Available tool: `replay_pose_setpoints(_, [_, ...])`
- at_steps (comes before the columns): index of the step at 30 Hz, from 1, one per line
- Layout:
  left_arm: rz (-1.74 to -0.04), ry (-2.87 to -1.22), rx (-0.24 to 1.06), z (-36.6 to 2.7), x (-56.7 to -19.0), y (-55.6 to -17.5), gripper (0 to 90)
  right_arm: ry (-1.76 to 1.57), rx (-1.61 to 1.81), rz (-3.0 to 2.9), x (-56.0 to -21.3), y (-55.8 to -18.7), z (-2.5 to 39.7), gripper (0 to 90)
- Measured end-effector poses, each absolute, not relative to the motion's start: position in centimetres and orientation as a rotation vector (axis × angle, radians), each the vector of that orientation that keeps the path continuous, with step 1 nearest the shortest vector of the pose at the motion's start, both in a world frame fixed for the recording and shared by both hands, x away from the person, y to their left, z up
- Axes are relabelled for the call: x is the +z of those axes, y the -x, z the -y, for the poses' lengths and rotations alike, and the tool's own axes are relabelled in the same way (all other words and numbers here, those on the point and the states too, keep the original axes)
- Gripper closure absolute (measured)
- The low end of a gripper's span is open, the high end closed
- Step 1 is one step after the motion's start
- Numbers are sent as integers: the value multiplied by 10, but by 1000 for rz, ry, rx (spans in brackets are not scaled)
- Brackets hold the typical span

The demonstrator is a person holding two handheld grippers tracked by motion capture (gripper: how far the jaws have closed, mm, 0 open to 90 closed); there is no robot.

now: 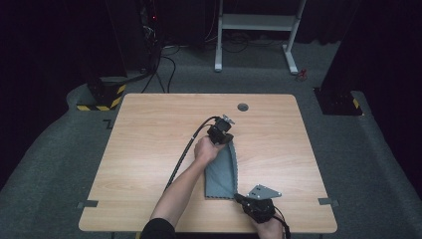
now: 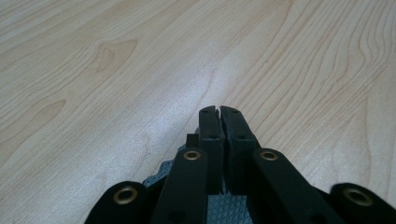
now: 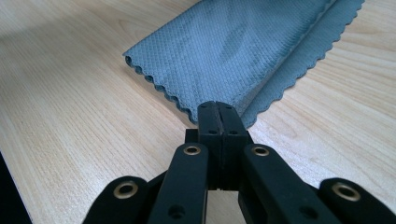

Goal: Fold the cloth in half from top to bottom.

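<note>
I am holding a grey cloth [image 1: 222, 172] at both ends on the desk [image 1: 149, 149]. My left claw [image 2: 219, 111] is pinching the far corner of it, jaws pressed together, the fabric showing just beneath them. My right claw [image 3: 218, 108] is clamping the near scalloped edge, and the folded cloth is stretching away ahead of it, lying flat between the two claws.
</note>
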State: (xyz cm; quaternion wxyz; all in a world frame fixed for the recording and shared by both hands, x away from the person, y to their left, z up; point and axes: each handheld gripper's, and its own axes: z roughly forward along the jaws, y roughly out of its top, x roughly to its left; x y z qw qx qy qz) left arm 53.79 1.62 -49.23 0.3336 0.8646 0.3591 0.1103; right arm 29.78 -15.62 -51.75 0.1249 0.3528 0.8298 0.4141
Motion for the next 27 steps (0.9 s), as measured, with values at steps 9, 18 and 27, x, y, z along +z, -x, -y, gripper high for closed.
replay_pose_setpoints(9, [-966,-2176,317,-31,-482,-535,590,-1026,1196,-2424,-516,-300,156,725])
replay_pose_setpoints(18, [-1003,-2131,387,-80,-472,-489,508,-1003,1207,-2428,-503,-339,158,712])
replay_pose_setpoints(27, [-1039,-2160,425,-103,-499,-450,499,-986,1135,-2469,-502,-391,137,713])
